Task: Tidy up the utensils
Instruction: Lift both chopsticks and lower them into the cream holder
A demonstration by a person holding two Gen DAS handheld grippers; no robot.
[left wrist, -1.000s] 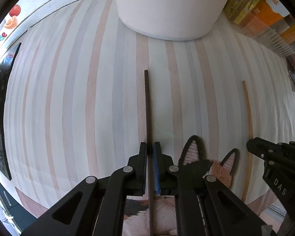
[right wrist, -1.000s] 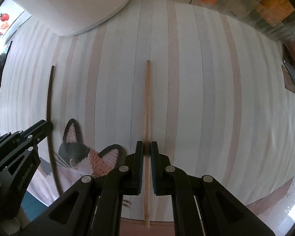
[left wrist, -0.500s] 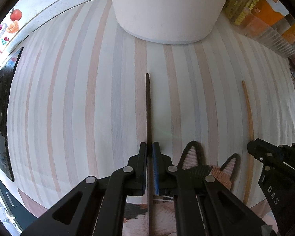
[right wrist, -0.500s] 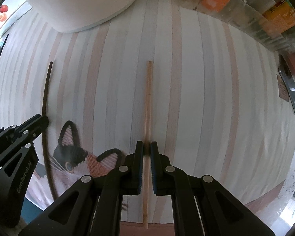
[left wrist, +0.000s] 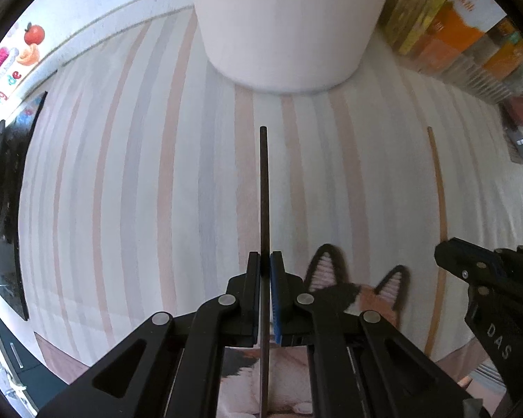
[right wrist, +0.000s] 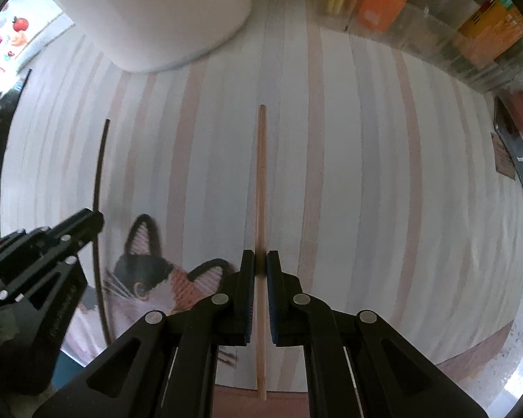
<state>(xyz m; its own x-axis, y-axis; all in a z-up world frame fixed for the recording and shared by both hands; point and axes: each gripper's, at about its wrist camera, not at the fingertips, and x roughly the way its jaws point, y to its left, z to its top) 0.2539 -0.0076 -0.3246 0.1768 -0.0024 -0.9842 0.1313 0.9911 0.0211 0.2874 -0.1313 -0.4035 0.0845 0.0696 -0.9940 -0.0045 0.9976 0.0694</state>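
Left wrist view: you look straight down on a striped woven cloth (left wrist: 122, 191), matte, with pale pink and grey bands and a printed cat face (left wrist: 359, 289). A smooth white cylindrical container (left wrist: 282, 24) stands at its far edge. Your left gripper (left wrist: 265, 264) is clamped on a thin, round dark chopstick (left wrist: 263, 181), held parallel to the stripes. Your right gripper (right wrist: 260, 264) is clamped on a pale wooden chopstick (right wrist: 261, 174), straight and fine-grained, well apart from the dark one.
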